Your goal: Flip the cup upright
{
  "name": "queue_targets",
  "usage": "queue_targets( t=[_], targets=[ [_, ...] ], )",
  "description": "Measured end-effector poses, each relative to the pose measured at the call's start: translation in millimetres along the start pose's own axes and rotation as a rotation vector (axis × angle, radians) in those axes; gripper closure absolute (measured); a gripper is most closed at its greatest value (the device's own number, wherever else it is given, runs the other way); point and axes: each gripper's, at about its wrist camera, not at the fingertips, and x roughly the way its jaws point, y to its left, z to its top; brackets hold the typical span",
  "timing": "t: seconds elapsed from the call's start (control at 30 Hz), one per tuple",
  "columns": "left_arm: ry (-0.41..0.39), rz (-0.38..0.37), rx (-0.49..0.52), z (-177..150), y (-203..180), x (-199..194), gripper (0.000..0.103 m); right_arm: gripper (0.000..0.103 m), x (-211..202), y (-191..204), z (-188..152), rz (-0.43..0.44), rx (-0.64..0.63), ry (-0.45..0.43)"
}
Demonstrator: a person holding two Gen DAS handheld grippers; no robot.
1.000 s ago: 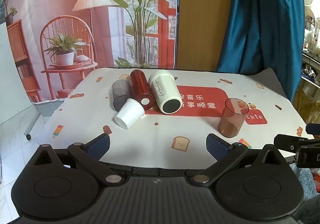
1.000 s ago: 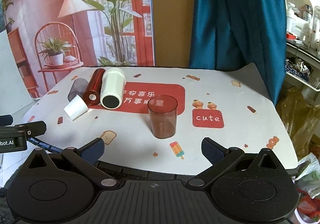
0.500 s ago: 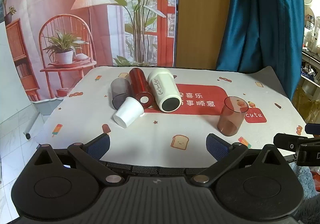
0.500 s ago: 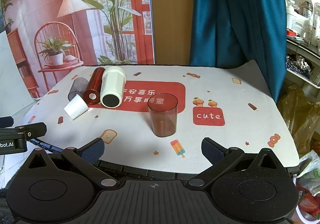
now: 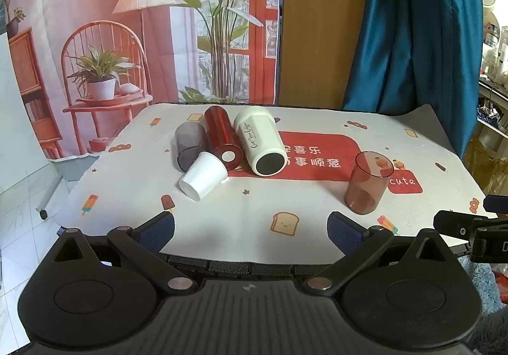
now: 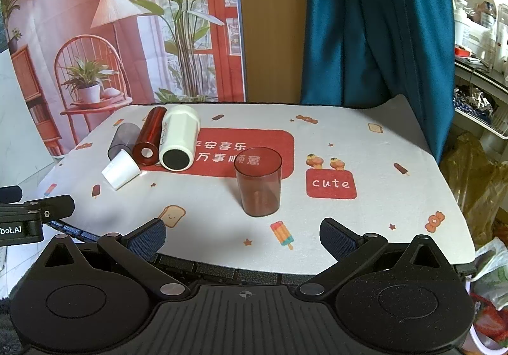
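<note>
Several cups lie on their sides at the table's far left: a small white paper cup (image 5: 203,176) (image 6: 121,169), a grey see-through cup (image 5: 190,146) (image 6: 123,140), a red metallic tumbler (image 5: 223,141) (image 6: 150,140) and a large white cup (image 5: 259,141) (image 6: 178,141). A brown see-through cup (image 5: 368,186) (image 6: 258,185) stands upright, mouth up. My left gripper (image 5: 250,231) is open and empty at the near edge. My right gripper (image 6: 243,236) is open and empty, just short of the brown cup.
The table (image 5: 311,202) wears a white cloth with a red panel and cartoon prints. A printed backdrop and a blue curtain (image 6: 365,21) hang behind it. Plastic bags (image 6: 473,170) sit to the right. Each gripper shows at the edge of the other's view.
Both grippers have drawn back slightly from the table. The cups have not moved.
</note>
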Motion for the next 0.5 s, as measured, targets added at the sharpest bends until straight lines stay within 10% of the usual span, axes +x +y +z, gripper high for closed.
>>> queue_targets(
  t=[0.5],
  targets=[
    [-0.003, 0.004, 0.006, -0.1, -1.2, -1.2, 0.000, 0.000, 0.1, 0.0, -0.3, 0.000, 0.000, 0.000]
  ],
)
